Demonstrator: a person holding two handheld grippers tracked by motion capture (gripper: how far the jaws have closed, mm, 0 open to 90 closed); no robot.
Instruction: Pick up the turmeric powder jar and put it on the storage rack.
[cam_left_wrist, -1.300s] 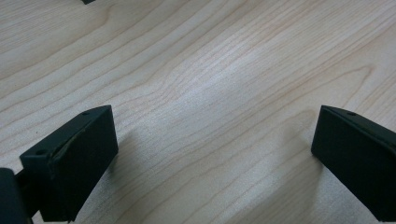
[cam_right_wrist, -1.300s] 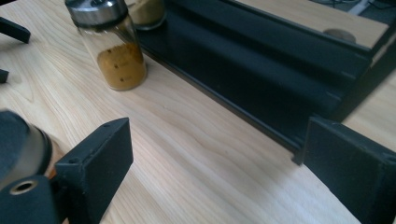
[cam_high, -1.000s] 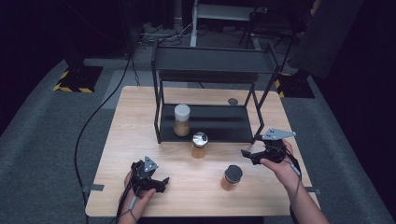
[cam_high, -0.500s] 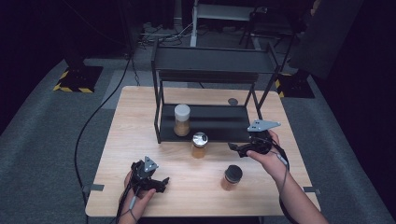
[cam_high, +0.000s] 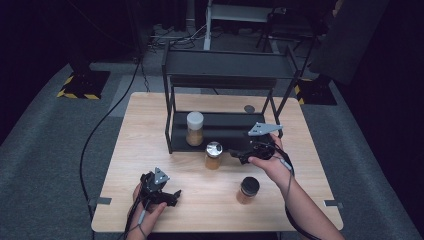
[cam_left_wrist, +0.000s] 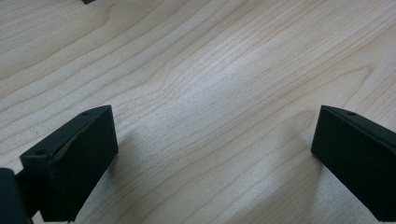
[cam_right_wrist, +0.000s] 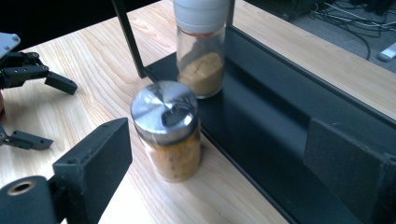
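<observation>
Broadly, a light wooden table fills the middle of the high view, standing on grey carpet. A black two-tier metal rack sits toward the table's far side, its lower shelf resting on the tabletop. On that lower shelf, toward its left end, a white-capped spice jar stands upright, part-filled with tan powder. Just in front of the shelf's near edge, on the wood, a silver-lidded spice jar of orange-brown powder stands upright. Nearer the person and to the right, well apart from it, a dark-lidded jar stands on the table. A small dark round thing lies on the table behind the rack; what it is cannot be told.

The right gripper is held just right of the silver-lidded jar, jaws spread wide and empty; in the right gripper view the jar stands between them, nearer the left jaw, touching neither. The left gripper rests low at the near left of the table, jaws parted, bare wood between them.
</observation>
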